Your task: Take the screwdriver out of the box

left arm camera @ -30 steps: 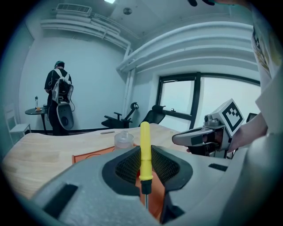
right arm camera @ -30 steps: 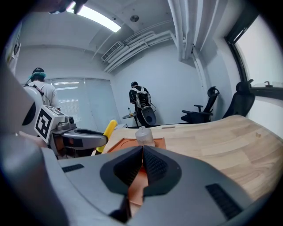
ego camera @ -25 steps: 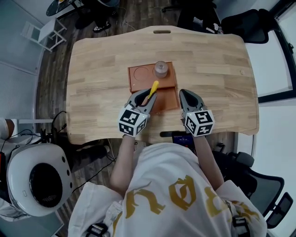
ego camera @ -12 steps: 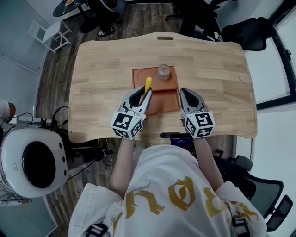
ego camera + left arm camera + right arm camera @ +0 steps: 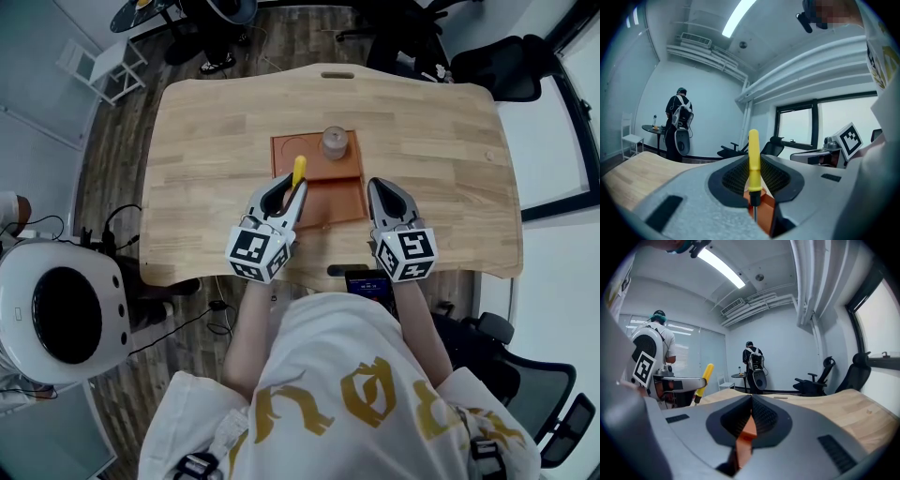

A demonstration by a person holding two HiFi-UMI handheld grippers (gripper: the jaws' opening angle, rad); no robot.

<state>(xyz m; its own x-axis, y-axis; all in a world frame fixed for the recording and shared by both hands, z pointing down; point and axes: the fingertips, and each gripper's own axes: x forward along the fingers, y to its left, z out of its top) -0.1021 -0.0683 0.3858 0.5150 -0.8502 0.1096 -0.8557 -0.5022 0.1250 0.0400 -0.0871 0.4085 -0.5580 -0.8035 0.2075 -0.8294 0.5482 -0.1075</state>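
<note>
Screwdriver with the yellow plastic handle [image 5: 298,173] is up off the desk, caught in the left gripper [image 5: 289,192]. Its fingers [image 5: 731,180] are clenched on the tool right where the handle meets the thin metal shaft. The handle sticks out past the fingertips, pointing away from the person, and the shaft runs back down between the pads. Seen from above, the tool hangs over the near-left part of the flat orange-brown box [image 5: 339,202], which lies in the middle of the pale wooden desk [image 5: 206,141]. A small clear round jar [image 5: 334,141] sits in the far half of that box, apart from both grippers.

The right gripper [image 5: 380,187] hovers just beside the box's right edge. Its fingers [image 5: 771,420] are closed tip to tip. The only thing showing in the slit behind the tips is a sliver of the orange box below, so I'd say it carries nothing.

The main part looks done: the tool seems lifted clear of the box, though I can't tell from above how high it is. What's left, as I judge it, is to carry it sideways past the box rim, lay it on bare wood, and let go.
</note>
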